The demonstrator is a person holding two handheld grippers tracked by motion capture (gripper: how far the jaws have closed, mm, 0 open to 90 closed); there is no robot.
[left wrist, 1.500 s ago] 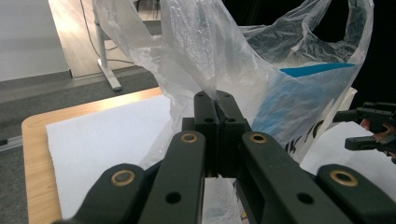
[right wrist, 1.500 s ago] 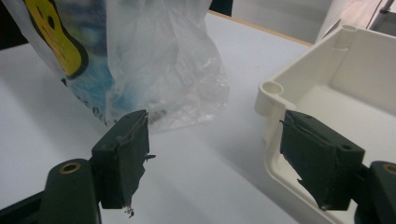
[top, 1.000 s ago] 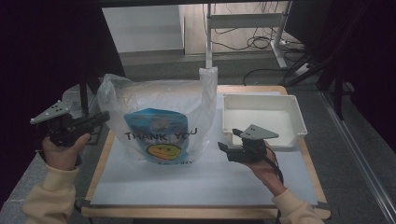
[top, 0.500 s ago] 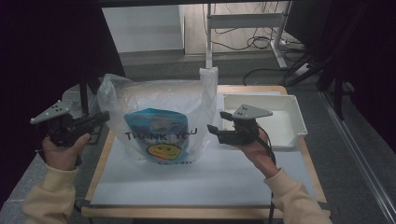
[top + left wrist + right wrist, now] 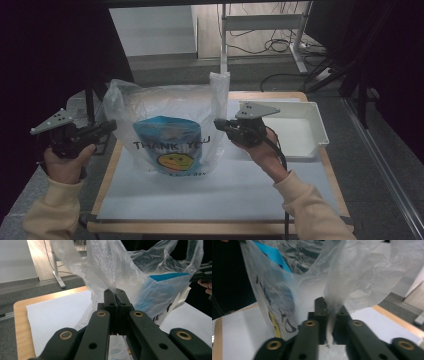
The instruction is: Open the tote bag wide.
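Both grippers pinch plastic bag (image 5: 170, 125) | left gripper (image 5: 111, 126) fingers clamped | right gripper (image 5: 218, 123) fingers clamped

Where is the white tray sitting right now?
In the high view the white tray sits at the table's far right, just behind the right gripper and to the right of the plastic bag.

bag (image 5: 170, 130) blocks centre, tray (image 5: 300, 127) right — front free

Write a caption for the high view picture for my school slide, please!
Two handheld grippers, left gripper and right gripper, pinch a plastic "THANK YOU" bag upright beside a white tray.
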